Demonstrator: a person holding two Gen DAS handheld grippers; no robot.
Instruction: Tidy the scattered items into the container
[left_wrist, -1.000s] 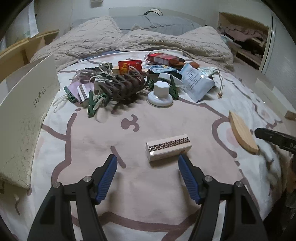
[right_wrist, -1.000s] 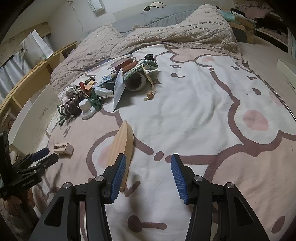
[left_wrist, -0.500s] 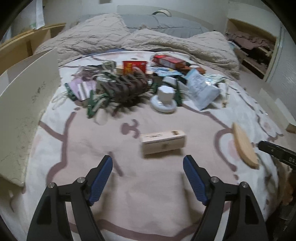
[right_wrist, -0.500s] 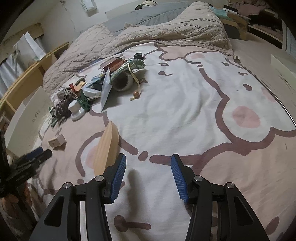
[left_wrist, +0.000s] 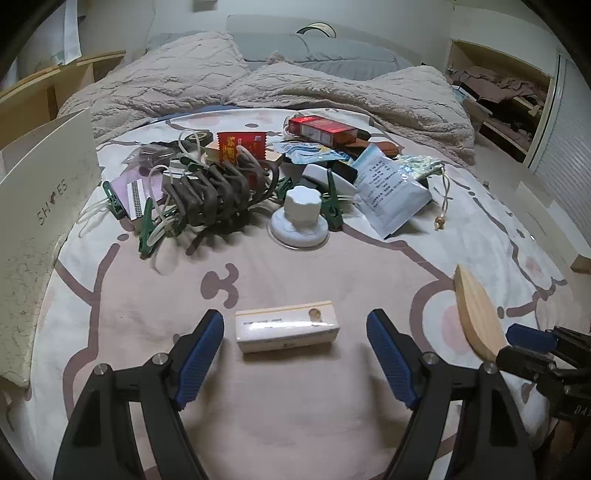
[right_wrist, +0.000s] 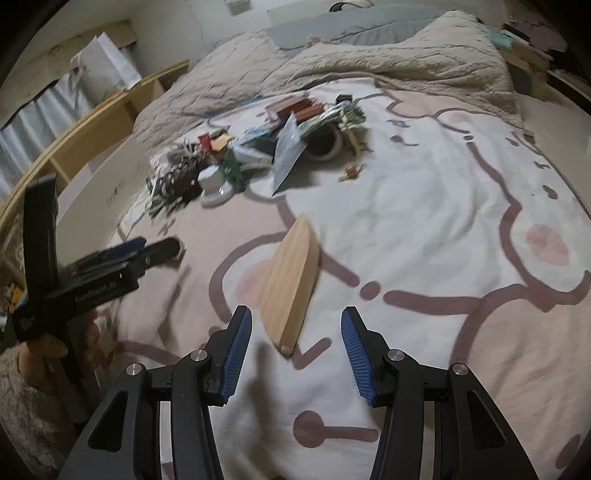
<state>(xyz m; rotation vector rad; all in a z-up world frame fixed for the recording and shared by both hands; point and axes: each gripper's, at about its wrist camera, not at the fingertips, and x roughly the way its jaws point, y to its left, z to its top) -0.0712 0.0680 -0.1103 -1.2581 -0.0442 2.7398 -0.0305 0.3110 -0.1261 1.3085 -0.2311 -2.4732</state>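
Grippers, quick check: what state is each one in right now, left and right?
Left gripper: open, holding nothing; a small cream rectangular box lies untouched between its fingers.
Right gripper: open, holding nothing; a flat pointed wooden piece lies just ahead.

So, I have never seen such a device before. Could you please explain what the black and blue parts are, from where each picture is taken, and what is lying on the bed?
There is no robot here. A person holds one hand-held two-finger gripper in each hand, and each carries a camera looking forward along its blue fingers.

The left camera shows the left gripper with a small pale box lying between its fingers, not touched.

The right camera shows the right gripper open just before the near tip of a leaf-shaped wooden piece. Neither gripper holds anything.

Everything lies on a bedspread with a cartoon pattern. Farther away is a pile of scattered items: packets, clips, cords. At the left stands a white shoe box, probably the container.
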